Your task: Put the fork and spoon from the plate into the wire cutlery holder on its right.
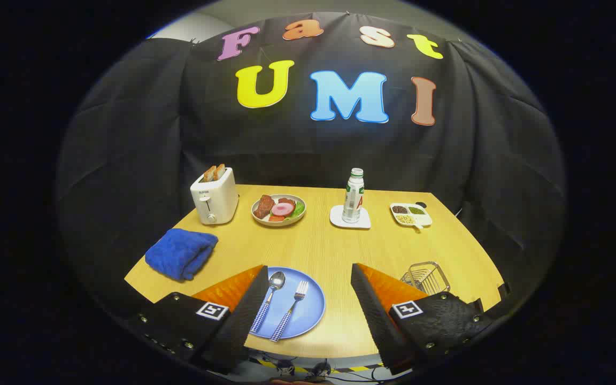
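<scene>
Lower centre of frame, spoon (272, 297) and fork (291, 310) both lie on the blue plate (310, 310); wire cutlery holder (426, 278) looks empty; gripper (308, 299) spread open, holding nothing; basically nothing done yet.

One fork (291, 310), one spoon (268, 301), one plate (308, 315), one holder (427, 277), one toaster (214, 197).

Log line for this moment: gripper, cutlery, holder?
gripper open, above table edge | spoon and fork on plate, between fingers | holder beyond right finger | nothing moved yet
</scene>
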Demonstrator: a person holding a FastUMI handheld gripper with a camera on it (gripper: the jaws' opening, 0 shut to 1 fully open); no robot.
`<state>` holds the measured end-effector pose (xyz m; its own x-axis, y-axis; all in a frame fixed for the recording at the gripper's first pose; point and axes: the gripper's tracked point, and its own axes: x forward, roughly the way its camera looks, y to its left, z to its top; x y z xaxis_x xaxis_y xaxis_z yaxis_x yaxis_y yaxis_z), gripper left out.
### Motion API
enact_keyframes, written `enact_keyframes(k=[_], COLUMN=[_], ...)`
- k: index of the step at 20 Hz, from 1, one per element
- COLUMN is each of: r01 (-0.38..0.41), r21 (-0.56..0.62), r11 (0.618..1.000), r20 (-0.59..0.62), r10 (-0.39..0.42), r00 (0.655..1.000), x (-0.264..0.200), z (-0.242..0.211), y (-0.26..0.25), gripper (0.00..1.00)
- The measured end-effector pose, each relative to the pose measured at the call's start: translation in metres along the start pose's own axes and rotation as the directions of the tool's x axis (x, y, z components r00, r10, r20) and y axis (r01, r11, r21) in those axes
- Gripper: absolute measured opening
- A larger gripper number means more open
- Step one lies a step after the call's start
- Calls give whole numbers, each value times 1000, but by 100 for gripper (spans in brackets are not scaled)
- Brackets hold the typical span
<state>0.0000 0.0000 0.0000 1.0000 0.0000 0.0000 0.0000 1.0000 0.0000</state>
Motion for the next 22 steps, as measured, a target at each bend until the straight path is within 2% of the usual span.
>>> enact_keyframes(k=[7, 12, 18, 22], r01=[-6, -17, -25, -6], r21=[9, -7, 23, 30], r11=[1000, 1000, 999, 1000], r20=[26, -9, -134, -255], r10=[5, 17, 28, 13], r00=[1000, 1000, 991, 967], x=[0, 3, 16, 29], z=[5, -5, -34, -63], y=[6, 15, 26, 29], gripper=[96, 95, 96, 96])
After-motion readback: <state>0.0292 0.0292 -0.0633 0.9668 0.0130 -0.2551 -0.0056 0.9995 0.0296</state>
